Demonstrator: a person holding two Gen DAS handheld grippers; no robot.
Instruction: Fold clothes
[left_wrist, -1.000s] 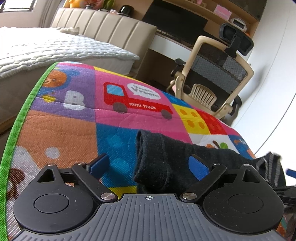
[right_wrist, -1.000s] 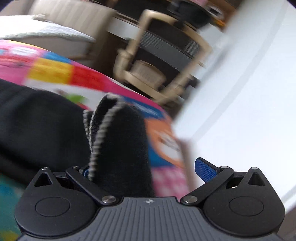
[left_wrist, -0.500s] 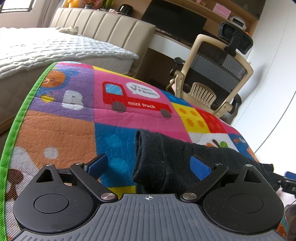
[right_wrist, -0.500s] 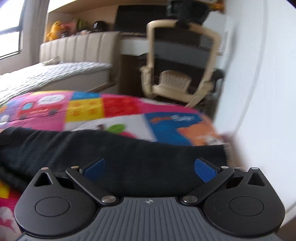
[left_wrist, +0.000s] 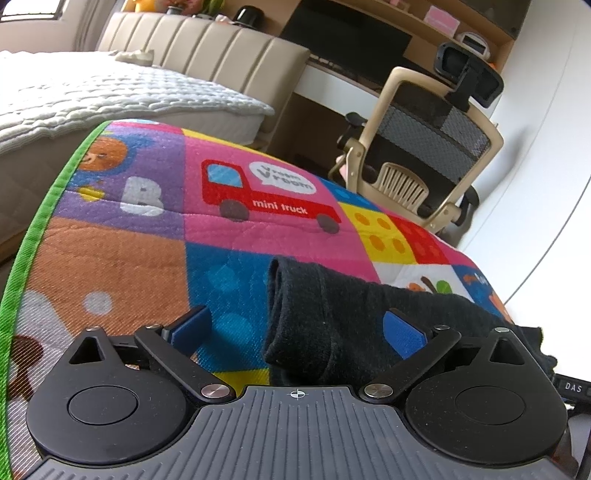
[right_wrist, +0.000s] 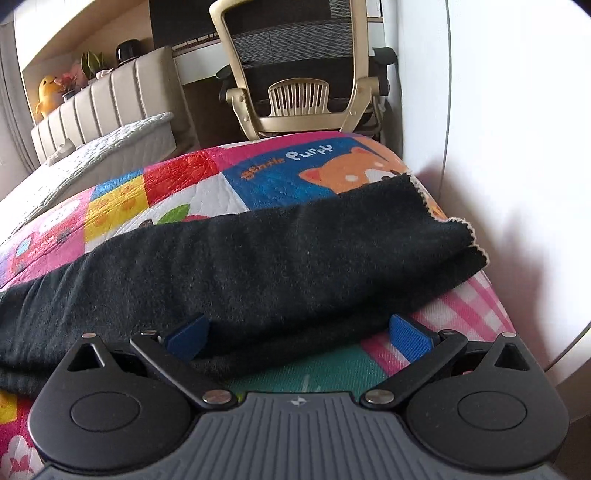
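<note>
we hold both grippers, left (left_wrist: 297, 328) and right (right_wrist: 298, 334), spread wide and empty, straddling the black garment (right_wrist: 258, 258) on the mat (left_wrist: 110, 258), likely ready for another fold

both grippers look alike. the left gripper (left_wrist: 297, 330) has a grey ribbed body with a small crosshair mark, two round black discs with triangular cut-outs, black link arms on silver screws, and blue pads (left_wrist: 402, 332). the right gripper (right_wrist: 299, 334) matches it, though its centre mark is a small star-like emblem.
</note>
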